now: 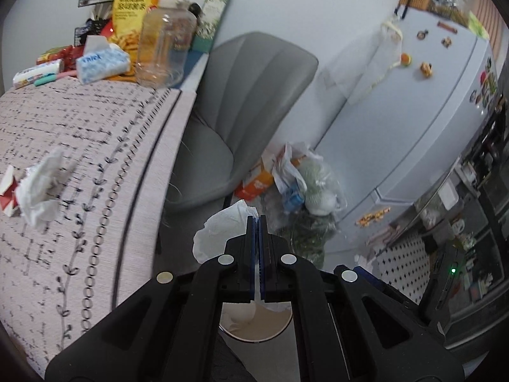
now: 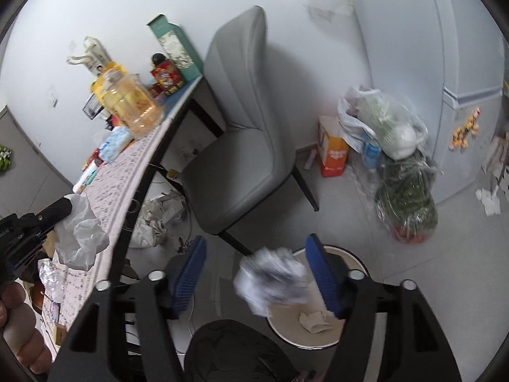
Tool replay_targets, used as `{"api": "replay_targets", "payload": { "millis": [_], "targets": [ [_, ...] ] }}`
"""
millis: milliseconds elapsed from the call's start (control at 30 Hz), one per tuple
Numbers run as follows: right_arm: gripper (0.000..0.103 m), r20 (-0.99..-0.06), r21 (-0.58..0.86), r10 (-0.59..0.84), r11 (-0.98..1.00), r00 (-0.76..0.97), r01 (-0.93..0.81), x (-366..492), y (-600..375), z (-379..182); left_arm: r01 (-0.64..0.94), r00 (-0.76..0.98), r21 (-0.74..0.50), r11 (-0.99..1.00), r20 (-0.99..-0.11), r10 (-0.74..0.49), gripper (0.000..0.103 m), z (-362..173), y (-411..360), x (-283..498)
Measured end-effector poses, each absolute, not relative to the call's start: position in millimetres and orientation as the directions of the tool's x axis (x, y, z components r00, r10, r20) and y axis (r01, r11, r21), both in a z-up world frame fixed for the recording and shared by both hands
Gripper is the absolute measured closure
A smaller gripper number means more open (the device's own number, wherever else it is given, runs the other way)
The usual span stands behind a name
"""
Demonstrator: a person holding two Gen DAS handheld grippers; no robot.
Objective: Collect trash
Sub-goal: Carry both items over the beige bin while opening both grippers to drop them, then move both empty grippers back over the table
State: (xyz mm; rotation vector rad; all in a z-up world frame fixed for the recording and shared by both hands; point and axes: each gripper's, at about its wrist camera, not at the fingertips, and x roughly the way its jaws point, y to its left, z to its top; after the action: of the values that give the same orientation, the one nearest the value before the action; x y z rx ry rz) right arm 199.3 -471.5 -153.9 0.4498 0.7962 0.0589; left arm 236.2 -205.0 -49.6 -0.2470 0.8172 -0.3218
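My left gripper (image 1: 256,219) is shut on a white crumpled tissue (image 1: 219,232), held past the table edge above the round trash bin (image 1: 254,328). It also shows in the right wrist view (image 2: 63,205) holding the tissue (image 2: 79,235). My right gripper (image 2: 254,254) is open above the trash bin (image 2: 356,261). A crumpled paper ball (image 2: 273,278), blurred, is loose between its fingers over the bin. A paper scrap (image 2: 313,318) lies inside the bin. More crumpled tissue (image 1: 41,187) and a red-white wrapper (image 1: 8,191) lie on the table (image 1: 95,146).
A grey chair (image 2: 241,133) stands by the table. Bagged items (image 2: 391,127) and an orange carton (image 2: 332,149) sit on the floor by the fridge (image 1: 429,102). A clear jar (image 1: 165,47), tissue pack (image 1: 101,63) and snack bags crowd the table's far end.
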Motion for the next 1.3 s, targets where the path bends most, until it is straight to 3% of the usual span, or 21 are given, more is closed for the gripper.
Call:
{"api": "replay_targets", "payload": {
  "millis": [333, 400, 433, 467, 567, 833, 1300],
  "targets": [
    [0.029, -0.682, 0.447, 0.189, 0.873, 0.706, 0.198, 185.6, -519.3, -172.1, 0.240, 0.525, -0.329, 0.913, -0.748, -0.407, 0.100, -88.7, -261.3, 250.7],
    [0.026, -0.679, 0.449, 0.176, 0.868, 0.712, 0.214, 179.7, -527.9, -171.1, 0.261, 0.491, -0.348, 0.900, -0.755, -0.435, 0.085, -93.4, -270.7, 252.0],
    [0.025, -0.678, 0.448, 0.171, 0.867, 0.714, 0.218, 178.3, -530.0, -170.5, 0.266, 0.475, -0.359, 0.894, -0.758, -0.446, 0.052, -95.3, -274.2, 252.1],
    [0.025, -0.677, 0.447, 0.163, 0.866, 0.718, 0.225, 177.0, -533.2, -169.3, 0.265, 0.485, -0.366, 0.892, -0.750, -0.451, 0.031, -94.9, -274.7, 250.4],
    [0.025, -0.669, 0.448, 0.154, 0.864, 0.727, 0.230, 175.9, -537.6, -164.8, 0.258, 0.535, -0.346, 0.902, -0.726, -0.432, 0.021, -88.1, -268.8, 245.1],
    [0.007, -0.645, 0.412, 0.134, 0.890, 0.753, 0.194, 174.1, -514.4, -147.4, 0.205, 0.618, -0.296, 0.933, -0.700, -0.358, 0.006, -61.4, -221.9, 232.3],
    [0.008, -0.587, 0.296, 0.084, 0.948, 0.805, 0.117, 178.4, -439.7, -96.5, 0.036, 0.745, -0.303, 0.952, -0.627, -0.228, 0.006, -20.9, -96.6, 181.1]
  ]
}}
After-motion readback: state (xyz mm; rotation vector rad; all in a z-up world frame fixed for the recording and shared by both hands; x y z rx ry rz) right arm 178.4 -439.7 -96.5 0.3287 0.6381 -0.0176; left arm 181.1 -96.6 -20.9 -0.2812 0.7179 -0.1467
